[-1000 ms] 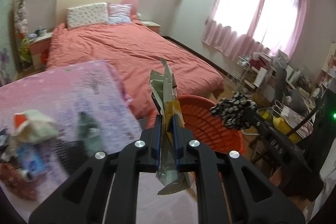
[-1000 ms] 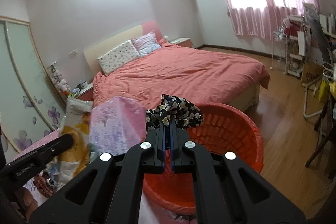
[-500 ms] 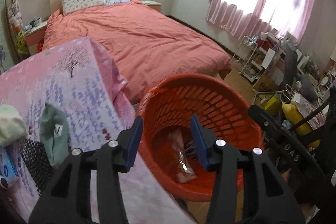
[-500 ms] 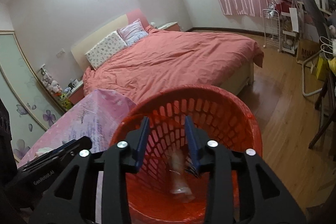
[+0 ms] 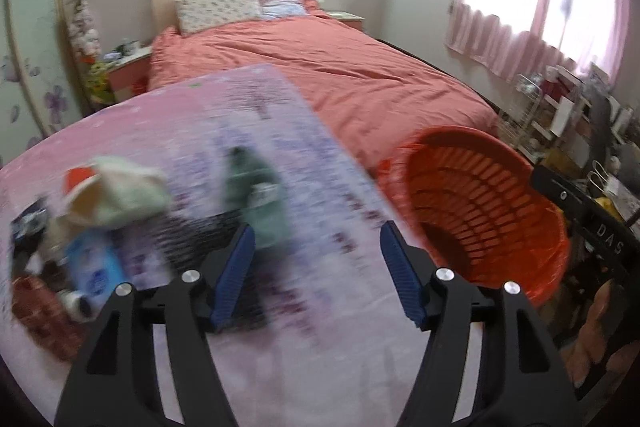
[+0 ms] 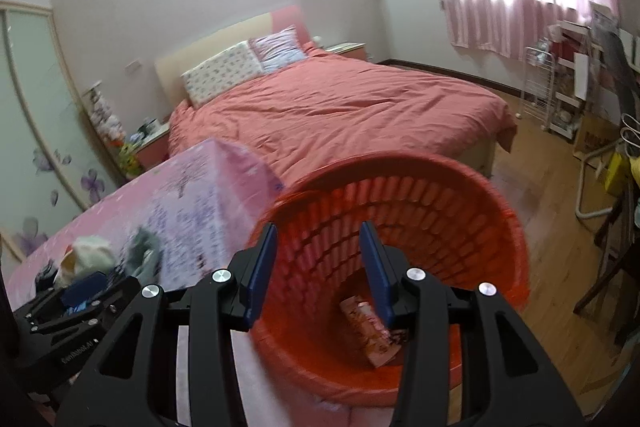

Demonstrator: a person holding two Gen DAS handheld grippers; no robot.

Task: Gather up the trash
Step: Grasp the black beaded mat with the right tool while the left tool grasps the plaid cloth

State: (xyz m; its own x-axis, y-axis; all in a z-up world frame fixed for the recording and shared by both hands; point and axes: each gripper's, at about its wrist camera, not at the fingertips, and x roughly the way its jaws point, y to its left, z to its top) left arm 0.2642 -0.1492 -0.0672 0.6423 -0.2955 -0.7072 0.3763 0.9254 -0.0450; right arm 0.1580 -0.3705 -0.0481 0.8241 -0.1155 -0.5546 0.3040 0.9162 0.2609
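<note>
Both our grippers have just been opening, and the wrapper (image 6: 374, 331) now lies in the red basket (image 6: 496, 223) off the table's (image 5: 304, 327) right edge. Our left gripper (image 5: 316, 267), fingers wide and empty, swings blurrily toward clutter (image 5: 116, 191) at the left edge and could overshoot; our right gripper (image 6: 318, 267) gapes emptily over the basket

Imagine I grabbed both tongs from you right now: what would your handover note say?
Left tongs: open, empty, jaws have just been opening, over the pink tablecloth.
Right tongs: open, empty, jaws have just been opening, above the red basket.
Done: both loads dropped; a wrapper lies at the basket's bottom.
Left: the blurred pile at the table's left: a cream crumpled piece, a green packet, a blue packet, a dark red item. Pick these up and drop them in the basket.
</note>
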